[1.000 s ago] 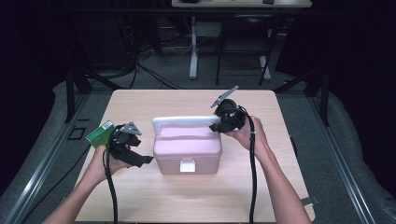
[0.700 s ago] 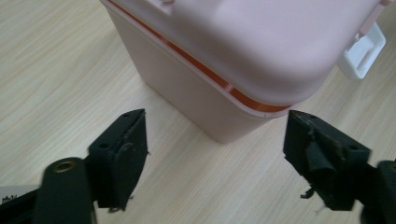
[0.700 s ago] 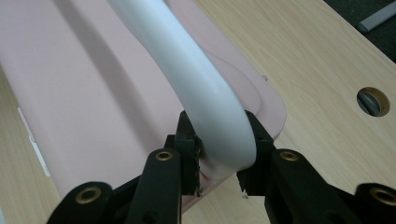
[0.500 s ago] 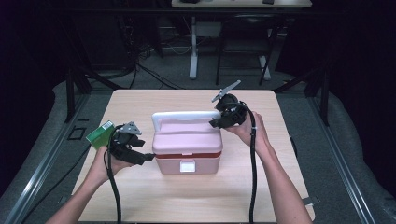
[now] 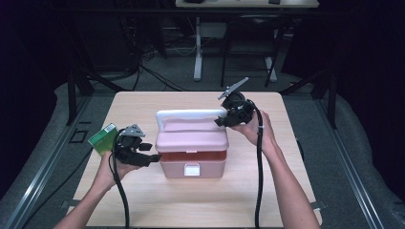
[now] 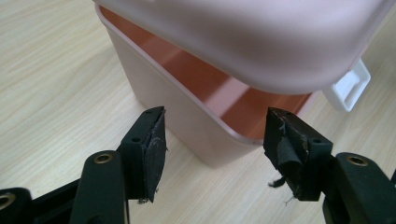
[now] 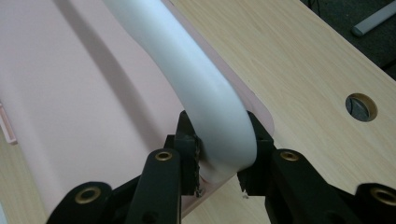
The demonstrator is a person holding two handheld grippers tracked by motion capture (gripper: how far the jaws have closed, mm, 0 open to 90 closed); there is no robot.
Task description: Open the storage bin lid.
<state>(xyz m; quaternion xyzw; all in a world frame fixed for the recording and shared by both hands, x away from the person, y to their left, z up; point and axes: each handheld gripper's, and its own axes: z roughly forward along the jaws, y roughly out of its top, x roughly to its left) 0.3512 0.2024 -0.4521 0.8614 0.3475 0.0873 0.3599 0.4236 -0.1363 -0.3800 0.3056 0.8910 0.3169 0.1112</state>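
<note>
We see a pink box [image 5: 192, 160] sitting mid-surface [image 5: 200, 205], lid [image 5: 191, 138] tipped up at the front so a gap shows above the white latch [image 5: 192, 169]. The right claw [image 5: 223, 119] is clamped on the right end of the white handle [image 5: 188, 114]; in the right gripper view its pads squeeze the handle [image 7: 205, 107] from both sides, and that grip looks to be what holds the lid [image 7: 84, 102] up.

The left claw [image 5: 154, 159] sits at the box's left side, level with the rim, touching nothing. Its jaws have just been closing and now stand half apart; in the left gripper view the box's near corner [image 6: 196, 140] lies ahead and between the fingers [image 6: 152, 149], not pinched, with the raised lid [image 6: 261, 42] overhanging above. A green carton [image 5: 104, 138] sits just behind the left hand [image 5: 114, 167].

The relation that matters: the box's long axis and the handle both run left-right across the surface, and the opening faces us. The left claw is the nearer one to the box body, which lies straight ahead of it toward the right. We judge the next move is the left claw steadying the base wall while the right swings the lid back.
</note>
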